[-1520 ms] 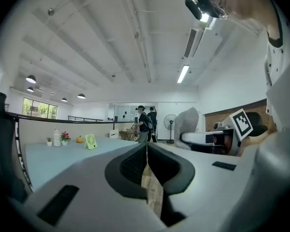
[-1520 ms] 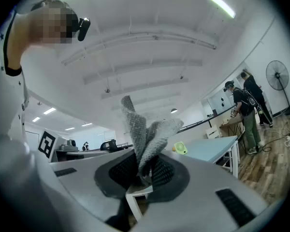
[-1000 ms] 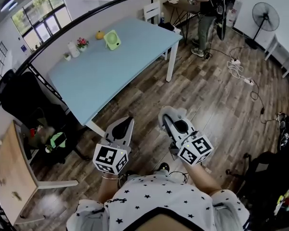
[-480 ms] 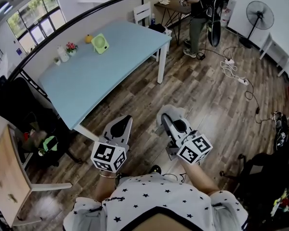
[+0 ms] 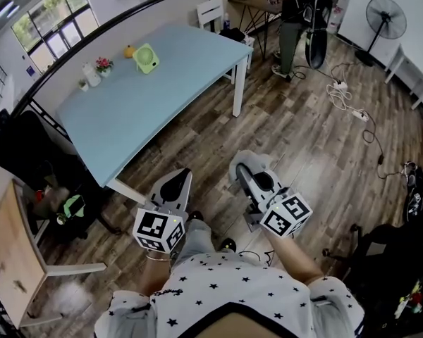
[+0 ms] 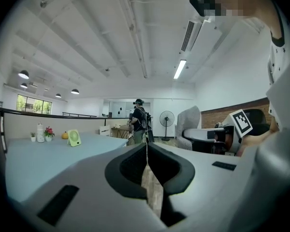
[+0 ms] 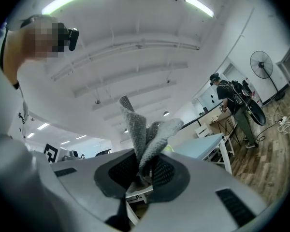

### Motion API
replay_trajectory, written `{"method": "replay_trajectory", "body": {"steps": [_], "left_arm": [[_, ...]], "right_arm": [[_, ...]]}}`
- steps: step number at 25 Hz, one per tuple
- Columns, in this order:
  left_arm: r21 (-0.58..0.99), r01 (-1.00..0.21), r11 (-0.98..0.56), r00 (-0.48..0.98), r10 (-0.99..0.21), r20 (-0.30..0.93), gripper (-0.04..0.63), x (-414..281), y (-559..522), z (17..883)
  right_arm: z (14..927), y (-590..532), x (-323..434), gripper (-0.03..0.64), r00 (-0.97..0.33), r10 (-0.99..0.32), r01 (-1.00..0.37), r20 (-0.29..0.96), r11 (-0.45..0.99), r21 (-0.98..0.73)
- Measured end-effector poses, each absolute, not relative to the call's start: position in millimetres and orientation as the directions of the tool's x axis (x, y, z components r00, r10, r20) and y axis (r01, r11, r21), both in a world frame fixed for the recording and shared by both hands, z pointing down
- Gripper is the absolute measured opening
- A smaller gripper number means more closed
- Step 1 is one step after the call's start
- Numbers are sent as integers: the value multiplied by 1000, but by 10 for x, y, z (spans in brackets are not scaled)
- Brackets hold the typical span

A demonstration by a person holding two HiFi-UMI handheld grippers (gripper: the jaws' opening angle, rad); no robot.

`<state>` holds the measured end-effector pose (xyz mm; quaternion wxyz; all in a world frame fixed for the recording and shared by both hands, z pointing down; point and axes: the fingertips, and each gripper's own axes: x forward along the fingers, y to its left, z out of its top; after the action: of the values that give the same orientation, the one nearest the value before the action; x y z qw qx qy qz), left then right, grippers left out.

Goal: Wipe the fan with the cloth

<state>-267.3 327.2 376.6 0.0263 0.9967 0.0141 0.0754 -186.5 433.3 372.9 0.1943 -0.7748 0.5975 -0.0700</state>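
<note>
A small green fan (image 5: 146, 57) stands at the far side of the light blue table (image 5: 148, 111); in the left gripper view the fan (image 6: 74, 137) shows at the left on the tabletop. My right gripper (image 5: 242, 169) is shut on a grey cloth (image 5: 254, 162), which sticks up in folds from between its jaws (image 7: 144, 132). My left gripper (image 5: 180, 177) is shut with nothing in it, its jaws closed together (image 6: 146, 151). Both grippers hang over the wooden floor, well short of the table and fan.
Beside the fan sit an orange fruit (image 5: 129, 51), a flower pot (image 5: 102, 66) and a white bottle (image 5: 92, 74). A person (image 5: 296, 13) stands by a far desk. A pedestal fan (image 5: 385, 20) and cables (image 5: 349, 101) are at right, and a black chair (image 5: 28, 153) at left.
The view has shifted slightly and the table sits a little nearer. A knee now shows below the left gripper. Both grippers keep their pose, and the cloth stays held.
</note>
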Motion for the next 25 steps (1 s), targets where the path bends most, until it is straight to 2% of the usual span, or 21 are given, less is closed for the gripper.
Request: {"method": "replay_trajectory", "body": {"steps": [17,25], "left_arm": [[65,51,-997,990,59,132,32,-1656,2489,3891],[89,2,-996,991,14,130,32,-1176,1749,3940]], "right_arm": [[3794,3653,-897,44,320,-945,-896,-63,-281,-344],[3793,2940,-378,45,284,-958,-911,-30,-260,-320]]}}
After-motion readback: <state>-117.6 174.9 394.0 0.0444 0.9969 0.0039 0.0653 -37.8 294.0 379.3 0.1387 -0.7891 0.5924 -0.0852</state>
